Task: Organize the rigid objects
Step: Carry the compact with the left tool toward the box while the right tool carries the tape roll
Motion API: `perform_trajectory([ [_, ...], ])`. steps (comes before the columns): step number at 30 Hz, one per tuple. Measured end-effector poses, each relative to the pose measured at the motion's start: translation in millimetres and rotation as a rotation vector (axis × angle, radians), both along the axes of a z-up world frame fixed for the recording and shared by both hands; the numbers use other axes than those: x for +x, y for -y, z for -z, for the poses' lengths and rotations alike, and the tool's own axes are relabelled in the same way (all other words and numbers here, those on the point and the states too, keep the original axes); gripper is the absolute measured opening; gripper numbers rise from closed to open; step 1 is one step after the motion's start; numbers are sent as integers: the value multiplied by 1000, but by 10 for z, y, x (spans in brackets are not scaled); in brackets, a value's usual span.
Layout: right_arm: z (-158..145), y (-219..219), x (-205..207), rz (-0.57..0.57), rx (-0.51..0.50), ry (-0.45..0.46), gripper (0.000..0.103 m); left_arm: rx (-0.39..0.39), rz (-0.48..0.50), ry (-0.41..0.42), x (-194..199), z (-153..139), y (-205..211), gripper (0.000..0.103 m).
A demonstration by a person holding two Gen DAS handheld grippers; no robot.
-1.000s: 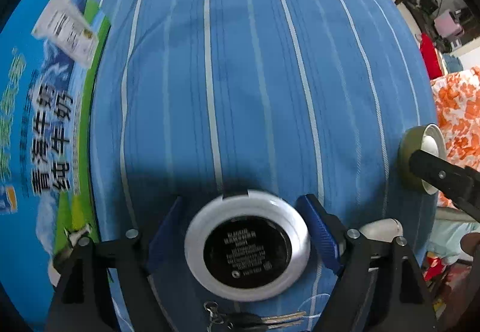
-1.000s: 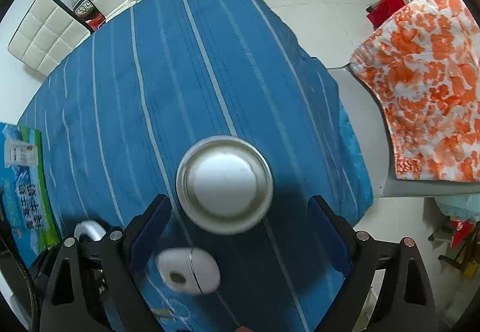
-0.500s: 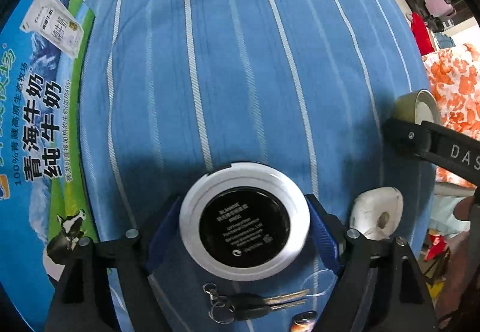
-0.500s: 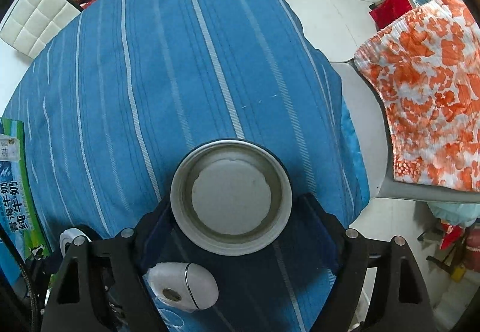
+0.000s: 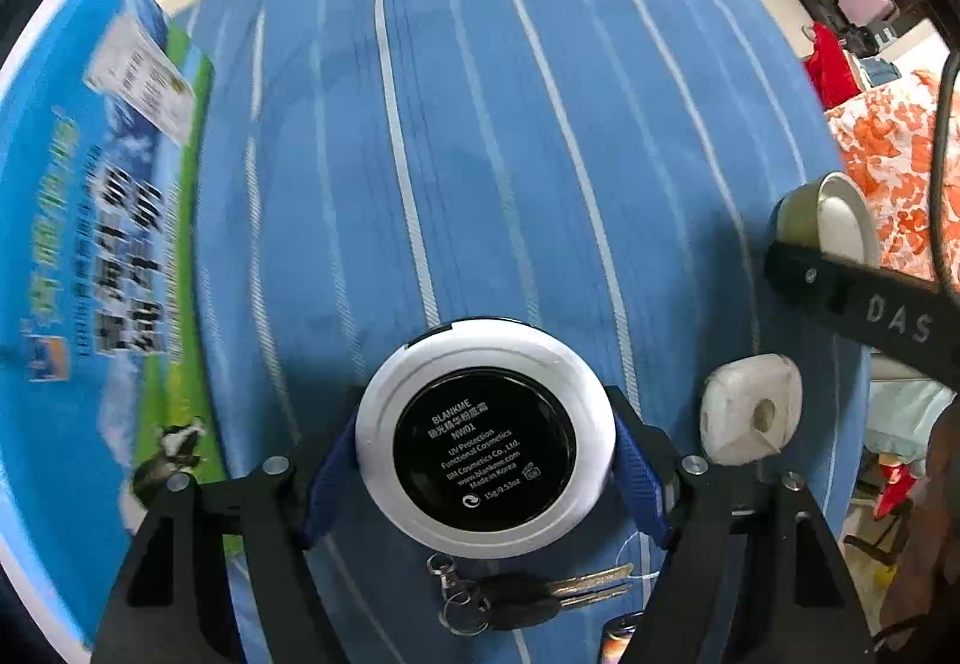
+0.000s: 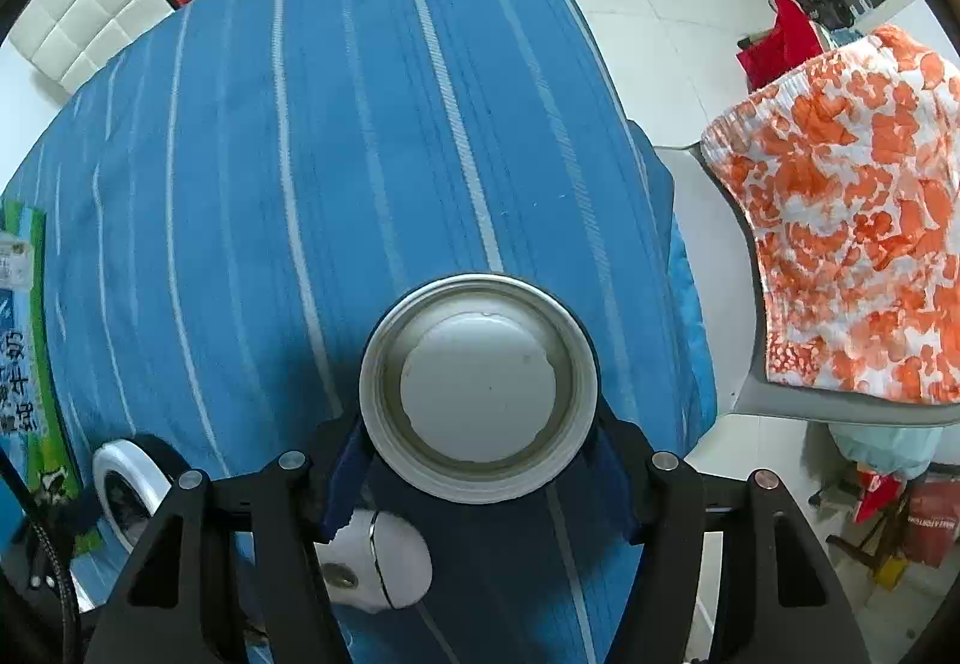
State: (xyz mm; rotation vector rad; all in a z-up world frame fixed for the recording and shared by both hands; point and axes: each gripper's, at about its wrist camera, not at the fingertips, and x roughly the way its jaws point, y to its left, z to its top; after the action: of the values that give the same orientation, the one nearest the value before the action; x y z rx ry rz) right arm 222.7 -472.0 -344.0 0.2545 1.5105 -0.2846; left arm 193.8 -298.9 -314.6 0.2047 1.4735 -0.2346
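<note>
My left gripper [image 5: 486, 460] is shut on a round white cosmetic compact [image 5: 485, 436] with a black label, held above the blue striped tablecloth [image 5: 480, 124]. My right gripper [image 6: 477, 460] is shut on a round metal tin [image 6: 479, 388] with a pale centre, held above the cloth near its right edge. The tin [image 5: 825, 214] and the right gripper's finger [image 5: 840, 286] also show at the right of the left wrist view. The compact [image 6: 129, 490] shows at the lower left of the right wrist view.
A white rounded case [image 5: 750, 415] lies right of the compact; it also shows in the right wrist view [image 6: 378, 562]. Keys [image 5: 516, 598] lie below the compact. A blue milk carton box [image 5: 78, 244] lies along the left. An orange floral cloth [image 6: 852, 220] covers a chair at right.
The right gripper closed on the tin, which now sits firmly between its fingers. Both grippers have risen slightly and the left view has shifted, blurring the milk box.
</note>
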Motion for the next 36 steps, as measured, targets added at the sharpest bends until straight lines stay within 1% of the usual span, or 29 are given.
perform_trajectory([
  [3,-105,-77,-57,-7,0,21,66,-19,8,27,-57,-160,-4,73],
  [8,-454,-226,-210,-14,9,86,66,-80,4,68,-93,-471,-195,73],
  [10,-674,-278,-305,-10,28,121,66,-119,-2,82,-116,-624,-315,73],
  [12,-864,-339,-375,-11,31,150,66,-152,-5,111,-150,-837,-455,73],
  [14,-1103,-446,-454,-16,36,185,66,-172,-1,155,-203,-1085,-612,73],
  [16,-1343,-608,-519,-29,40,219,66,-179,-2,189,-197,-1249,-811,73],
  [19,-1637,-911,-582,-57,41,258,66,-174,-21,250,-187,-1535,-1223,73],
  [20,-1758,-1081,-600,-71,38,274,66,-168,-26,265,-169,-1576,-1345,73],
  [24,-2069,-1624,-647,-113,52,324,66,-132,-51,337,-169,-1848,-1851,73],
  [25,-2122,-1761,-647,-123,57,335,66,-127,-63,349,-153,-1908,-1993,73],
  [31,-2420,-2577,-613,-190,79,386,66,-113,-121,404,-166,-2190,-2546,73],
  [36,-2608,-3068,-522,-222,79,431,66,-106,-152,440,-111,-2356,-2938,73],
])
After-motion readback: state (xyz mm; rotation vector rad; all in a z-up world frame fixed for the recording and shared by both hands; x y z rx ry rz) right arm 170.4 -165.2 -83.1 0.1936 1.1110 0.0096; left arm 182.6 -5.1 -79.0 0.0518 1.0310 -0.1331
